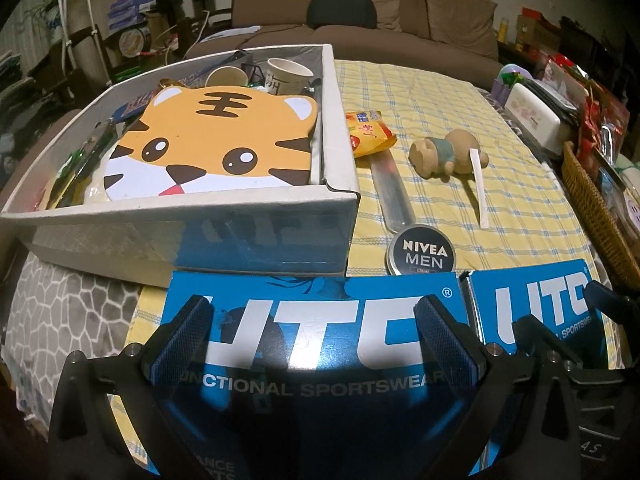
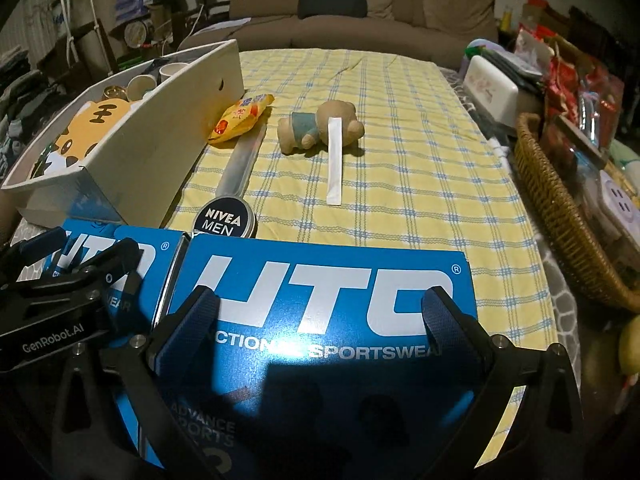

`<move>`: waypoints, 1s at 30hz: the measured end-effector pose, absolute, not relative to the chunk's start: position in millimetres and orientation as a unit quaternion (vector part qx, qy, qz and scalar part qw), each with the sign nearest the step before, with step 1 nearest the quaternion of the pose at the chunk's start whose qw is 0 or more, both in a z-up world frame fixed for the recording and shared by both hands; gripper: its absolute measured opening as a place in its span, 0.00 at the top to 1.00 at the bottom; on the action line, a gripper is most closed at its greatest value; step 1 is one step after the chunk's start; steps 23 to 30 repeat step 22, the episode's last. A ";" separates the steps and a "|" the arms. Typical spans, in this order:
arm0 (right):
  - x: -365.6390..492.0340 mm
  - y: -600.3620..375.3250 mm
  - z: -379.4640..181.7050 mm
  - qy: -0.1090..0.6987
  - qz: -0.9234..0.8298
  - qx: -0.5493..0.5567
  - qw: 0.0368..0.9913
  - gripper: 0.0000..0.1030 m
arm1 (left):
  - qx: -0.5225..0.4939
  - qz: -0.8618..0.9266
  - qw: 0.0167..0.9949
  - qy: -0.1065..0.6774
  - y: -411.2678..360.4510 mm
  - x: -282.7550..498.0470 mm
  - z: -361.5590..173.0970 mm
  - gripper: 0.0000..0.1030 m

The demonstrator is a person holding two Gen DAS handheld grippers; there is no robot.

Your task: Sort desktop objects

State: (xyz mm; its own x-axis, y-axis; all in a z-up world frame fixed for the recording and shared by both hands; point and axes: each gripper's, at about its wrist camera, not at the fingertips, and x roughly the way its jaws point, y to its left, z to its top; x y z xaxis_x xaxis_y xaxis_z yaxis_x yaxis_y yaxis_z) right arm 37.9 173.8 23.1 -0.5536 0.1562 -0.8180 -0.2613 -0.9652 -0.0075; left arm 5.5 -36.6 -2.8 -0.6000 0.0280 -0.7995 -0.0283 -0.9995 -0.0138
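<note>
Sorting looks partly done, as far as we can judge. The white box [image 1: 256, 204] at the left of the table already holds a tiger-face pad [image 1: 212, 140], two paper cups [image 1: 256, 74] and some smaller items we cannot make out along its left wall.

Left out on the yellow checked cloth [image 2: 400, 160] we count five loose things: an orange snack packet [image 2: 242, 114] leaning against the box's side, a clear tube [image 2: 242, 164] just below it, a Nivea tin [image 2: 225, 218] at the tube's near end, a small plush bear [image 2: 320, 126] lying on its side, and a white paper strip [image 2: 334, 160] resting against the bear.

Two blue UTC boxes sit side by side at the near edge, the left blue box [image 1: 312, 328] under our left gripper [image 1: 312, 332] and the right blue box [image 2: 328, 304] under our right gripper [image 2: 322, 316]. Both grippers are spread wide, fingers apart over the lids, gripping nothing (whether the tips touch the cardboard we cannot tell).

We would say roughly half the job remains: the five loose items, and possibly the two blue boxes, if they count as things to sort and not as bins. The wicker basket [image 2: 560, 216] at the right seems to be outside the work.
</note>
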 end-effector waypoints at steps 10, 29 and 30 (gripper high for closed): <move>36.4 174.8 23.4 0.062 0.878 -0.458 0.123 0.00 | -0.447 0.895 0.018 -0.001 -37.3 5.1 -3.3 0.00; 37.3 175.4 21.9 0.063 0.879 -0.454 0.130 0.00 | -0.447 0.894 0.018 0.001 -37.4 4.5 -3.3 0.00; 37.3 175.4 21.9 0.063 0.879 -0.454 0.130 0.00 | -0.447 0.894 0.018 0.001 -37.4 4.5 -3.3 0.00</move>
